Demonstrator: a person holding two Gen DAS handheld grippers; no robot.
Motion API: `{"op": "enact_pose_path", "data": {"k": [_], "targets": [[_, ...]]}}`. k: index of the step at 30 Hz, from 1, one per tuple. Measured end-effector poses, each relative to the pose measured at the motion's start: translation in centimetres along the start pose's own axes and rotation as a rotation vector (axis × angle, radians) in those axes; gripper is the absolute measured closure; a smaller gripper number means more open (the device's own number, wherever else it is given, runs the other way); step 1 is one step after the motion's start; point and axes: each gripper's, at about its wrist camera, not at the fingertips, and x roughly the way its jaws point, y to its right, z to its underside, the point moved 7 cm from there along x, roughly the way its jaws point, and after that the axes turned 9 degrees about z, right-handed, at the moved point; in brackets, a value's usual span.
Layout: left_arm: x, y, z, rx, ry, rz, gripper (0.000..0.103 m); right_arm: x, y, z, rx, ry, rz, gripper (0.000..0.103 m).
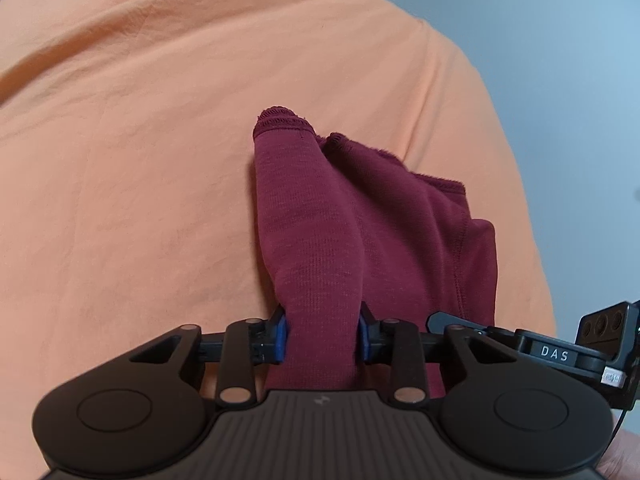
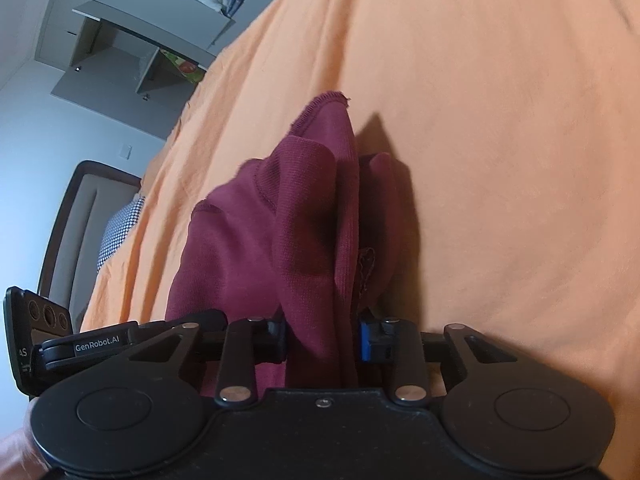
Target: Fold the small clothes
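both grippers, left gripper (image 1: 322, 338) and right gripper (image 2: 322, 338), pinch bunched folds of one maroon knit garment (image 1: 360, 220) at lower centre, above an orange bedsheet (image 1: 140, 140). thick, uneven bunches could slip and spoil the fold. grey shelves (image 2: 132, 40) stand upper left, a headboard (image 2: 68, 232) at left.
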Motion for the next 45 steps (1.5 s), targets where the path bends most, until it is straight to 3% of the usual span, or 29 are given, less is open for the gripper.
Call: {"op": "enact_pose_path", "data": {"k": [7,13,20,29,33,39,45], "targets": [[-4.7,0.5,2.0,-0.037,0.073,0.038,0.070,-2.9,-3.0,1.7,-0.030,0.012,-0.052,0.071],[-9.7,-2.6,5.3,-0.107,0.111,0.020,0.070,-3.1,-7.8,5.1,-0.119,-0.050,-0.066,0.071],[-18.0,-9.4,6.6,-0.187,0.216,-0.071,0.070,1.8,-17.6,8.7,-0.224,-0.138,-0.112,0.071],[-27.7,-19.4,4.2,-0.219,0.368,-0.193,0.070,10.6,-32.9,9.6,-0.381,-0.185,-0.190,0.071],[-28.6,-22.9,2.9,-0.224,0.379,-0.214,0.070,14.4,-36.4,10.2,-0.415,-0.195,-0.165,0.071],[-25.7,-26.9,2.1,-0.230,0.333,-0.215,0.070,19.6,-36.9,11.5,-0.403,-0.214,-0.087,0.070],[-23.8,-28.0,2.0,-0.226,0.300,-0.213,0.068,21.3,-36.2,12.0,-0.377,-0.228,-0.062,0.066]]}}
